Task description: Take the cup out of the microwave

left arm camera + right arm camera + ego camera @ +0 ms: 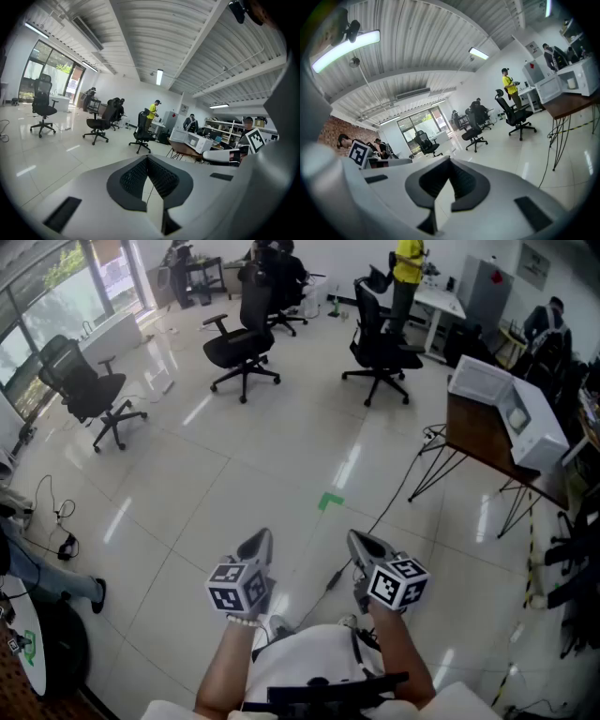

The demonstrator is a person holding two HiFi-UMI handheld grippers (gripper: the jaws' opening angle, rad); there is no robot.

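Note:
A white microwave [511, 409] stands on a brown table [478, 432] far off at the upper right, its door swung open. It also shows small in the left gripper view as the microwave [191, 139] and in the right gripper view as the microwave [576, 77]. A small pale cup [570, 83] sits inside its cavity. My left gripper [261, 538] and right gripper [359, 540] hover side by side over the floor near my body, far from the microwave. The left gripper [147, 159] is shut with nothing in it. The right gripper [449, 161] is also shut and holds nothing.
Black office chairs [242, 343] [380, 348] [89, 390] stand on the glossy tiled floor ahead. A green tape mark [330, 501] and a black cable [394, 498] lie on the floor towards the table. People stand at desks along the back wall.

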